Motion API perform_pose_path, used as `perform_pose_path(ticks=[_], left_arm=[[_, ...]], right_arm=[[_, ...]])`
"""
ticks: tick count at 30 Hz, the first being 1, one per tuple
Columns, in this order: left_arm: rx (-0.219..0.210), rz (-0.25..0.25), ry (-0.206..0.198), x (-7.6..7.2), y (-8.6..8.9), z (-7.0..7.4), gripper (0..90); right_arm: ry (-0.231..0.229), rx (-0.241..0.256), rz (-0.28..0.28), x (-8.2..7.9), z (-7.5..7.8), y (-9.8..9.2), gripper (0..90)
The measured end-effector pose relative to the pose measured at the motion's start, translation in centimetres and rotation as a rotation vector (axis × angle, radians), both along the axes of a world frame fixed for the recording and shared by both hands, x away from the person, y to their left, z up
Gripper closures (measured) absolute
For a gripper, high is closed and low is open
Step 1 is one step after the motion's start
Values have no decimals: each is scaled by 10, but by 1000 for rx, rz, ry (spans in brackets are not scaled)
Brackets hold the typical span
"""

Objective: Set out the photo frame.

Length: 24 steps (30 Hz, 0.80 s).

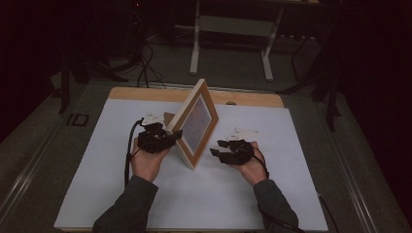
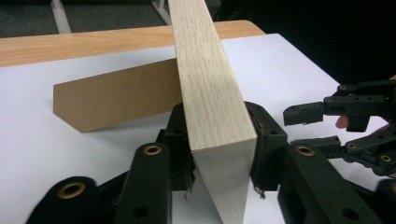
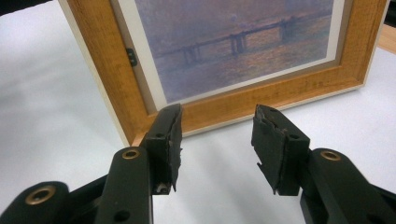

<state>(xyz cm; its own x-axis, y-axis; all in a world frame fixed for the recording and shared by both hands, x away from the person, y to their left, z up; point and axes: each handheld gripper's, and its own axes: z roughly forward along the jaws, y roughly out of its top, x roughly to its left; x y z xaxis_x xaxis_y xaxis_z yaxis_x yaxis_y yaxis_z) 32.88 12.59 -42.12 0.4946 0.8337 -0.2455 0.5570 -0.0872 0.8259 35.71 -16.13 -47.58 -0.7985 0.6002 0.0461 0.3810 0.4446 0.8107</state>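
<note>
Now the left tool (image 1: 171,136) is clenched on the picture frame (image 1: 197,122) edge mid-picture, steadying it upright on its stand; the right tool (image 1: 219,148) waits released, lower right.

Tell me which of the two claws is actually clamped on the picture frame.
The left claw: its jaws are shut on the picture frame at its pale side edge. The right claw is open, empty, facing the frame's front.
</note>
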Motion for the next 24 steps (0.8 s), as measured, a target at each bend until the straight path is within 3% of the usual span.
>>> perform_pose_path(ticks=[6, 15, 24], left_arm=[[-14, -12, 7, 2, 6, 0, 684], [-69, -53, 40, 7, 23, -2, 701], [-69, -98, 56, 10, 32, -1, 703]], right_arm=[[-1, -3, 0, 0, 0, 1, 518], [-2, -3, 1, 1, 1, 3, 517], [-7, -4, 3, 2, 3, 3, 516]])
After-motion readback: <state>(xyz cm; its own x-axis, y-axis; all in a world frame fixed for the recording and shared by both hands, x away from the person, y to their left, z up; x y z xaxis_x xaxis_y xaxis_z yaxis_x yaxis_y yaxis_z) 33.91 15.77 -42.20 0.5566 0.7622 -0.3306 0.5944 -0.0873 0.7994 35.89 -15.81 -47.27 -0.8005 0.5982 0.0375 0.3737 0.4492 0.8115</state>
